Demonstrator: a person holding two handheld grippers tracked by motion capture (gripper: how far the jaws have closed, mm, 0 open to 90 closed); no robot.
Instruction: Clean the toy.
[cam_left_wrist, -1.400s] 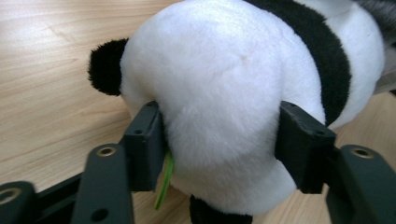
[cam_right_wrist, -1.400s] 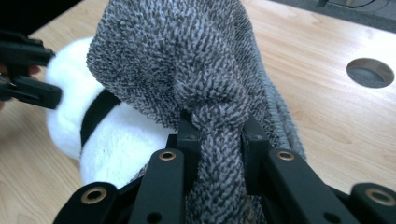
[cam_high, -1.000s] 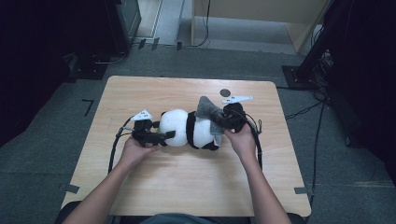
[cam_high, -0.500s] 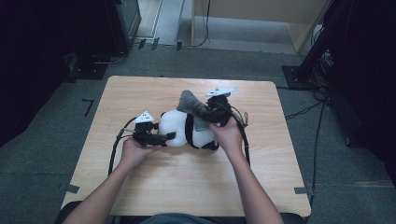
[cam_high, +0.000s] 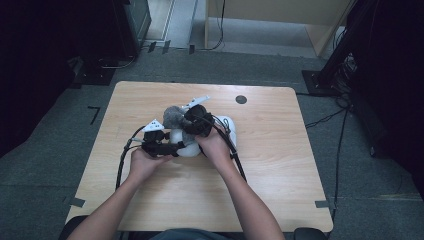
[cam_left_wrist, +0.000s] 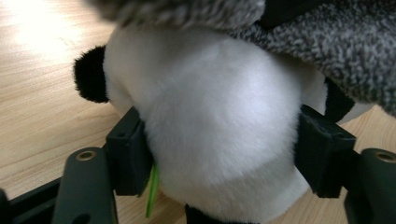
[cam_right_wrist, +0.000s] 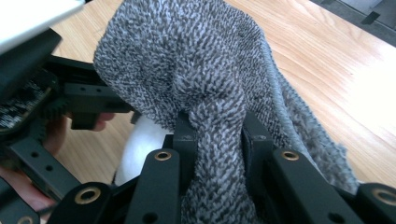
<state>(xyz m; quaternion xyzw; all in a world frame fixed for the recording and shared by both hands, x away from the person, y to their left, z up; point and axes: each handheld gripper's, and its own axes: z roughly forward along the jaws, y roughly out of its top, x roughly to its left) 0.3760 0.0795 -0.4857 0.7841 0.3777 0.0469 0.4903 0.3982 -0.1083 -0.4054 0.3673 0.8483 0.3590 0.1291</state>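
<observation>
Nearest the camera, the person's two forearms come up from the bottom edge and meet over the middle of the counter (cam_high: 280, 165), hands almost side by side.

What changed: a second ago the right tool (cam_high: 197, 121) was out past the panda's back end with the grey cloth (cam_right_wrist: 196, 70) bunched there. Since then it has swung across toward the left, and the cloth now hangs over the head end of the panda toy (cam_left_wrist: 219, 116), right above the left tool (cam_high: 172, 146). The left one has stayed where it was, but its jaws have just been closing in, and in the left gripper view the pads now press into the white plush on both sides. So I'd say the toy is pinned down and the cloth, maybe a little hat or sweater, is about to go over the head.

Right tool is clenched on a twisted fold of the grey knit, with the rest ballooning up beyond the jaws.

Pose: left hand low and level, gripping from the near side; right hand arched over the toy, wrist bent inward, cable trailing back.

The panda lies on its side mid-counter, a small dark disc (cam_high: 241, 99) well behind it.
</observation>
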